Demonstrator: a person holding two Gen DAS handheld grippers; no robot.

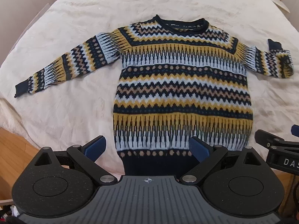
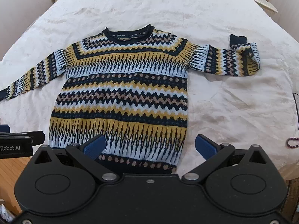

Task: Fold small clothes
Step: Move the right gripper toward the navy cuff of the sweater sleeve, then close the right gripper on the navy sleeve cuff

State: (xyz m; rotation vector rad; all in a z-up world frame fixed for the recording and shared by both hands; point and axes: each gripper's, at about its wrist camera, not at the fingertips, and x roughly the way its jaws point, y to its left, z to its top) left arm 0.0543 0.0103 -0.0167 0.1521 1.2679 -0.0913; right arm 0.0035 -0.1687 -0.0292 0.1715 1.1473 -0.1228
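Though flat, sweater (image 1: pixel 183 85) near bed (image 1: pixel 74 112) edge

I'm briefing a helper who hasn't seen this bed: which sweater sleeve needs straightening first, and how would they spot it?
On the cream bedspread a patterned sweater lies flat, collar away from the grippers. Follow its body to the sleeve on the right side. Unlike the other sleeve, which runs out straight, this one is bent back on itself near the end, its dark cuff pointing toward the collar side.
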